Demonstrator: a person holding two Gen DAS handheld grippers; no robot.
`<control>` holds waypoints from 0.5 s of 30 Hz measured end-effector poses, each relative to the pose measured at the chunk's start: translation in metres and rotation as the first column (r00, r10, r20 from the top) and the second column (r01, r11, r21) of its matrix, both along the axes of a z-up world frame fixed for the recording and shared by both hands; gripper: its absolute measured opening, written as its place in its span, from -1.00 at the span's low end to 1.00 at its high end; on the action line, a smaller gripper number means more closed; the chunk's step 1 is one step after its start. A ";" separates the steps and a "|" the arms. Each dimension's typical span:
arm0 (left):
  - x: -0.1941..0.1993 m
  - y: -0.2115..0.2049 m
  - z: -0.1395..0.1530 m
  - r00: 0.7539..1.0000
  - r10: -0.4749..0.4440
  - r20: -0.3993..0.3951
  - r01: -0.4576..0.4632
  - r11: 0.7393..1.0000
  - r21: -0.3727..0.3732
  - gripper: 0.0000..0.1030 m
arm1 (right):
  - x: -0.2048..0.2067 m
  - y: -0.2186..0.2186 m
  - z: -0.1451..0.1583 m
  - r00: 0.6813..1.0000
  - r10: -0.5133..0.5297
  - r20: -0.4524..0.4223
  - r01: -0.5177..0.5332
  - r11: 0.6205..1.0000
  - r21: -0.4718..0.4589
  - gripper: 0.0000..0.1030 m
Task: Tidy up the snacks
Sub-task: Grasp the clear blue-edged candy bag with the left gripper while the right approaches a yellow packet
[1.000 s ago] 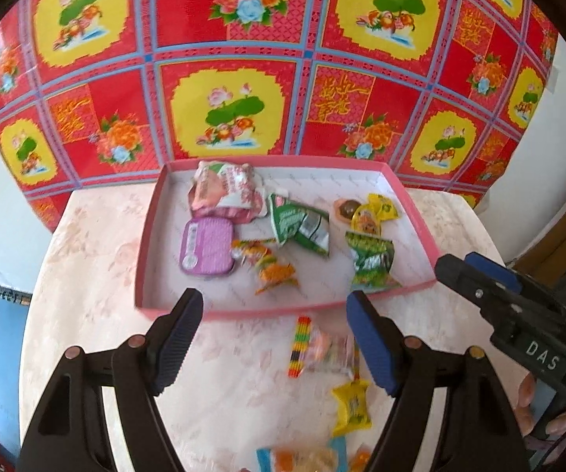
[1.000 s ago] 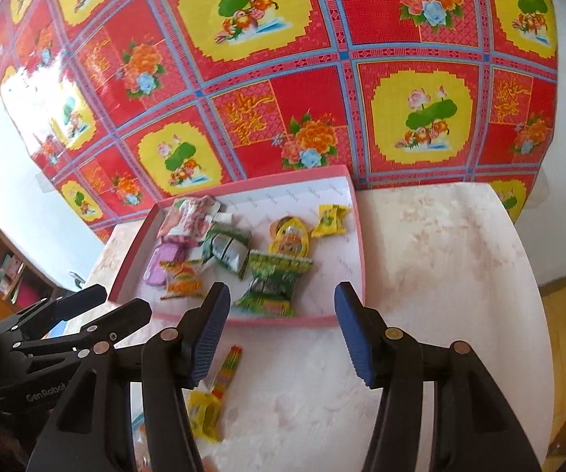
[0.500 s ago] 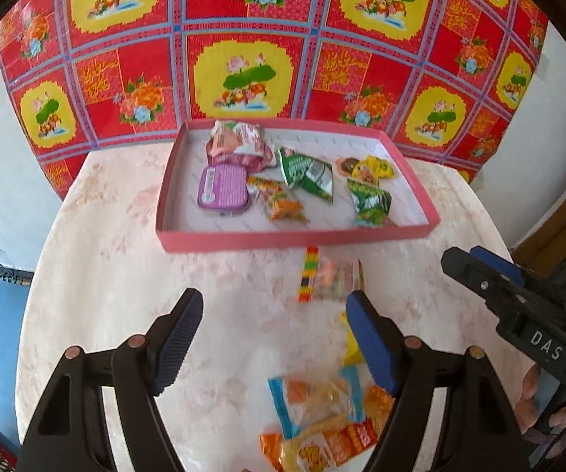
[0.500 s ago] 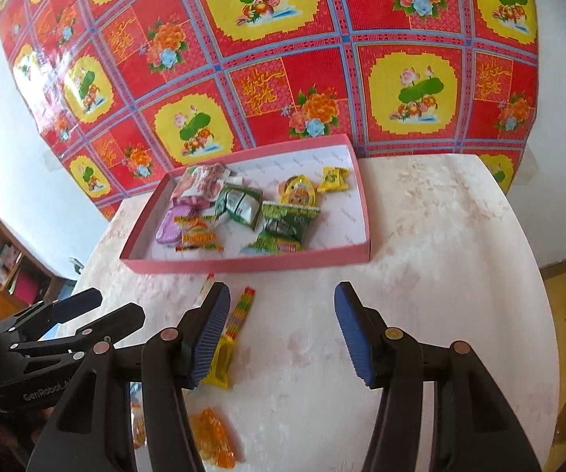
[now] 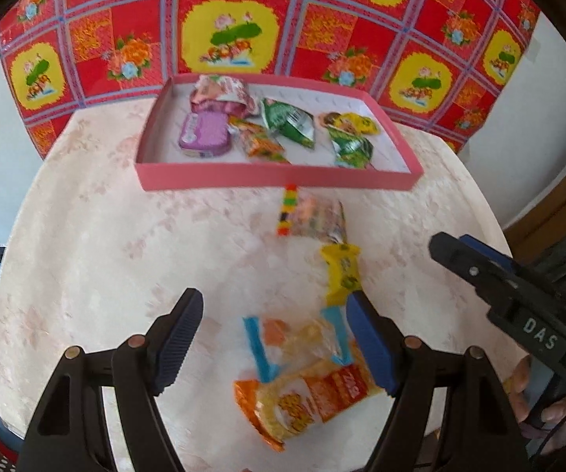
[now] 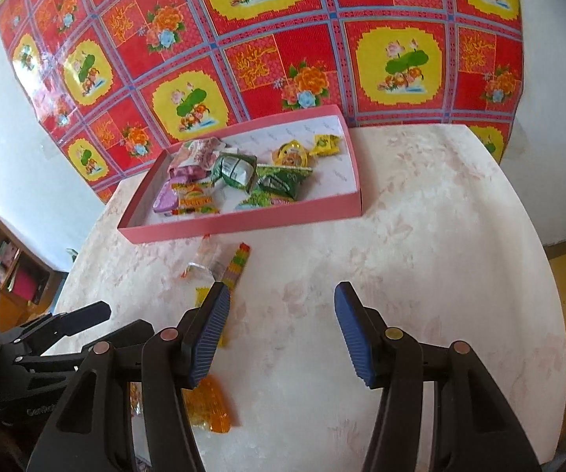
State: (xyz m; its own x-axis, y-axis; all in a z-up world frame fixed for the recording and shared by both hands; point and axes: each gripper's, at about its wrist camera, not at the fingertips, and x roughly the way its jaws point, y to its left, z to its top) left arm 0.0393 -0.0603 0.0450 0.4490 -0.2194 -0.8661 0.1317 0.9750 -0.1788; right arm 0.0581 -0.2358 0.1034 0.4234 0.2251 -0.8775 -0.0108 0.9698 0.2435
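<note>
A pink tray (image 5: 275, 178) at the far side of the table holds several snack packets; it also shows in the right wrist view (image 6: 243, 220). Loose on the table in front of it lie a rainbow candy strip (image 5: 286, 210), a clear packet (image 5: 318, 216), a yellow packet (image 5: 342, 271), a blue-edged packet (image 5: 294, 340) and an orange packet (image 5: 310, 397). My left gripper (image 5: 275, 338) is open and empty above the blue-edged packet. My right gripper (image 6: 281, 330) is open and empty over bare table, right of the loose snacks; an orange packet (image 6: 208, 409) lies by its left finger.
The round table (image 6: 440, 255) has a pale floral marble top. A red and yellow floral cloth (image 6: 283, 39) hangs behind the tray. The right gripper shows at the right in the left wrist view (image 5: 519, 299). A shelf (image 6: 11, 267) stands left of the table.
Both grippers have drawn back from the tray toward the table's near side. More loose packets have come into view under the left gripper. Both stay open.
</note>
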 end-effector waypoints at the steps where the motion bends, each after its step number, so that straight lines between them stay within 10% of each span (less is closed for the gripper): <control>1: -0.001 -0.002 -0.001 1.000 -0.006 -0.001 0.006 1.000 0.003 0.53 | -0.002 -0.001 -0.001 1.000 -0.003 -0.006 0.003 1.000 -0.001 0.10; 15: -0.007 -0.010 -0.017 0.999 -0.018 -0.037 0.018 1.000 0.008 0.52 | -0.008 -0.007 -0.013 0.999 -0.019 -0.046 0.019 1.000 0.004 0.10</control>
